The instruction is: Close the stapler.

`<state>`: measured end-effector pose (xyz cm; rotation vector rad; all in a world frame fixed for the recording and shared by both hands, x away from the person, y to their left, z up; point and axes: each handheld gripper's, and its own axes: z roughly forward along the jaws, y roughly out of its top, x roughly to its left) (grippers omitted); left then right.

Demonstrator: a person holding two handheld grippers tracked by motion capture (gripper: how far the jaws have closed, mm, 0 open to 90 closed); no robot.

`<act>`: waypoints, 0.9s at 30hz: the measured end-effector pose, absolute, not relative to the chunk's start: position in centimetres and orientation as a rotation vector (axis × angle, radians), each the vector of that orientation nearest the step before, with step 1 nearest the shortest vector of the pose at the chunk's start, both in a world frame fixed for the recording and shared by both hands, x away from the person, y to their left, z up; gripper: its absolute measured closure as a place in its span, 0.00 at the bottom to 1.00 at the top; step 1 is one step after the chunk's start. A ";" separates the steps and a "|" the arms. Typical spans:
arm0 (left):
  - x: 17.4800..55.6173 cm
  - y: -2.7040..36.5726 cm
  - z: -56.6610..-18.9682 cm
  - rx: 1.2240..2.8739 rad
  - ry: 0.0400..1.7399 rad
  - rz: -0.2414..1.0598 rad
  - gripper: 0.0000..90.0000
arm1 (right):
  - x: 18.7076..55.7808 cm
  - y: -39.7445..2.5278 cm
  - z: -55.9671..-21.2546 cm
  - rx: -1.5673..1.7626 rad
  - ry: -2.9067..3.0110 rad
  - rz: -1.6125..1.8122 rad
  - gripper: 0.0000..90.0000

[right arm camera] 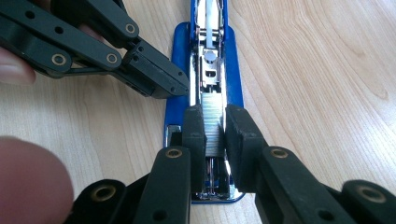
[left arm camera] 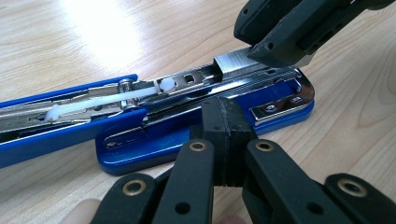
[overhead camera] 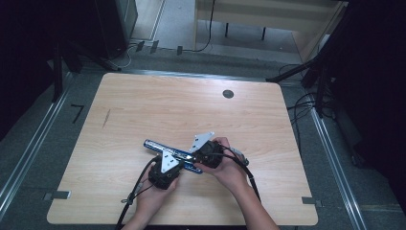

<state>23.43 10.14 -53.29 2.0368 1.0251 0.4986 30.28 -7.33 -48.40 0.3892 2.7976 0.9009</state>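
Pale wood-grain table [overhead camera: 201,110] carries the work, ringed by grey floor and dark stands. In the high view my two hands meet near my edge of it, over an opened blue stapler [overhead camera: 165,152] that lies slantwise. My left gripper [overhead camera: 165,173] sits on the near side of it, my right gripper [overhead camera: 207,154] at its far right end; both wear grey three-cornered plates and trail black cables towards me.

In the left gripper view my left gripper [left arm camera: 225,122] has its pads [left arm camera: 217,135] pressed together, flat against the near flank of the blue base [left arm camera: 154,144], seemingly bracing it rather than pinching it; I cannot see anything caught between them. Beyond my jaws runs the chrome magazine with its white pusher rod [left arm camera: 100,100], and the lifted blue cover stretches away to the left. Ahead and to the right, the other gripper comes down on a strip of staples [left arm camera: 235,61] sitting in the channel.

In the right gripper view my right gripper [right arm camera: 215,128] pinches that staple strip [right arm camera: 213,123] between its pads, right over the magazine channel [right arm camera: 210,70], with the blue base under and ahead of my jaws. The left gripper [right arm camera: 161,80] leans in from the upper left against the base's edge.

My worry: the strip looks fragile, so too hard a squeeze could crumble it. If it goes in tilted it may ride on the rail and jam. Should the left brace slip, the whole stapler could skid.
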 end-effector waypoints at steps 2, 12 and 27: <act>23.4 10.1 -53.3 2.038 1.025 0.498 1.00 | 30.3 -7.3 -48.4 0.388 2.801 0.898 0.88; 23.4 10.1 -53.3 2.037 1.025 0.498 1.00 | 30.4 -7.3 -48.5 0.401 2.806 0.900 0.84; 23.4 10.1 -53.3 2.035 1.026 0.496 1.00 | 30.7 -6.2 -48.9 0.483 2.755 1.021 1.00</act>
